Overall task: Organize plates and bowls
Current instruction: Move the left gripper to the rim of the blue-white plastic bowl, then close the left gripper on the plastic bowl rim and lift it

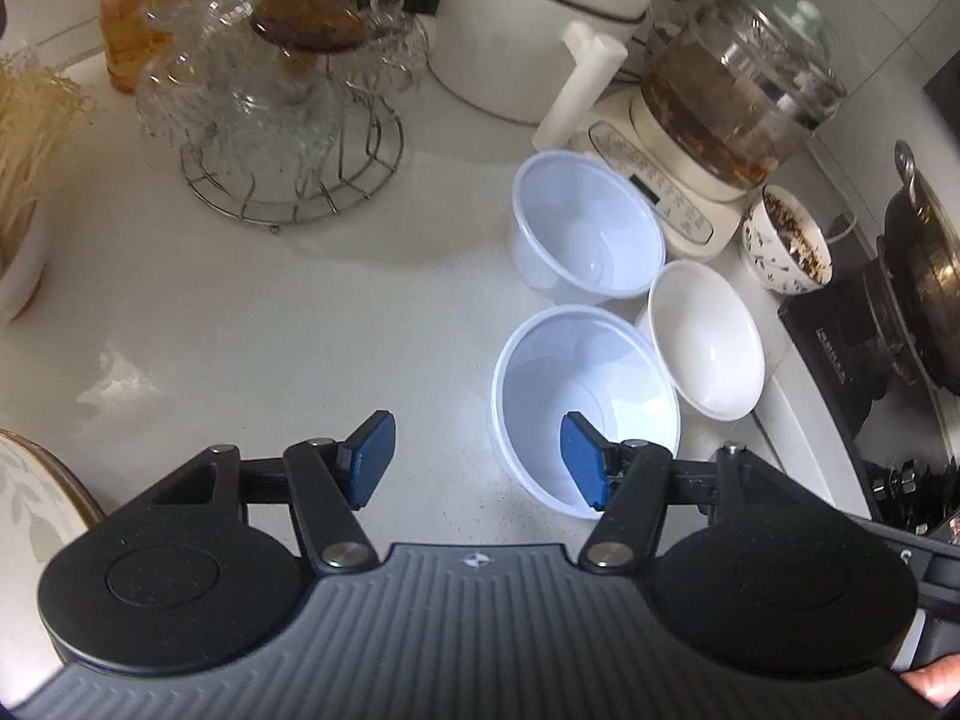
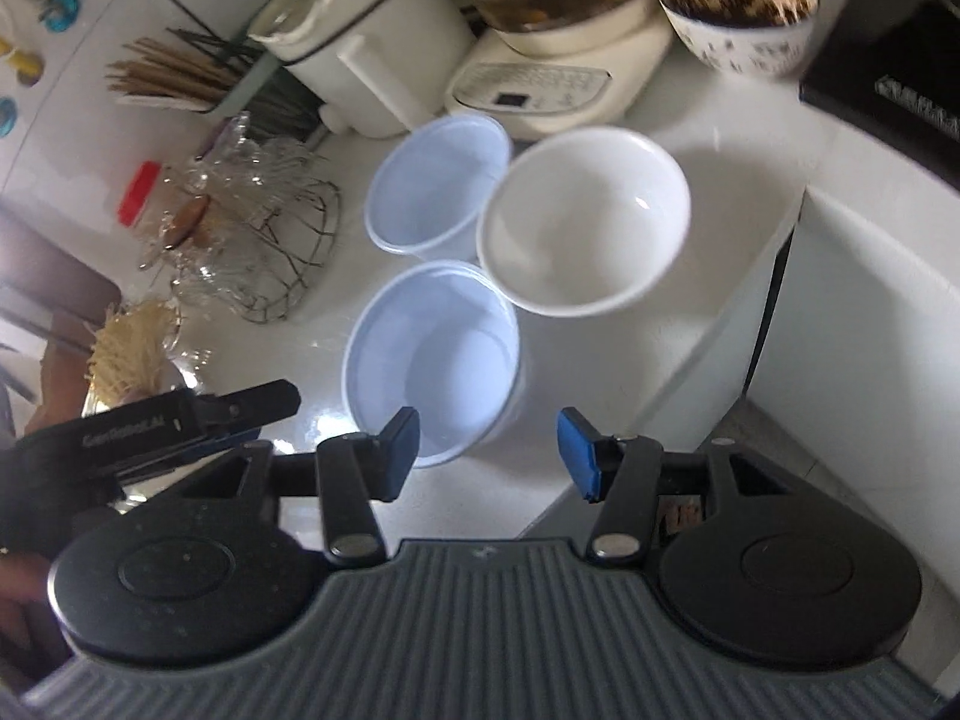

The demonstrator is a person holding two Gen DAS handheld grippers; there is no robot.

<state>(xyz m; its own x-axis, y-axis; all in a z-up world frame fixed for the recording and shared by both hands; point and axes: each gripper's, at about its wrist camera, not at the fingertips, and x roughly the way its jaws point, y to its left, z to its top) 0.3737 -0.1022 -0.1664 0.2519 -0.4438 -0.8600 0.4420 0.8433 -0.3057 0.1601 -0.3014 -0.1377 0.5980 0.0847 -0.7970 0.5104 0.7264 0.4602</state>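
White countertop (image 1: 252,324), cluttered at back; three empty bowls ahead. Left gripper (image 1: 474,462) and right gripper (image 2: 487,450): jaws apart, holding nothing.

Patterned plate (image 1: 36,516) cut off at left edge.

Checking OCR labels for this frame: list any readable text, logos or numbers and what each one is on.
"GenRobot.AI": white lettering on the side of the left gripper, seen in the right wrist view; blurred, so this is a best reading.
White lettering on the front edge of the black stove: too blurred to read.
Button labels and small display on the cream appliance base: too small to read.
Small emblem on the grey ribbed body of each gripper: a mark, no legible letters.
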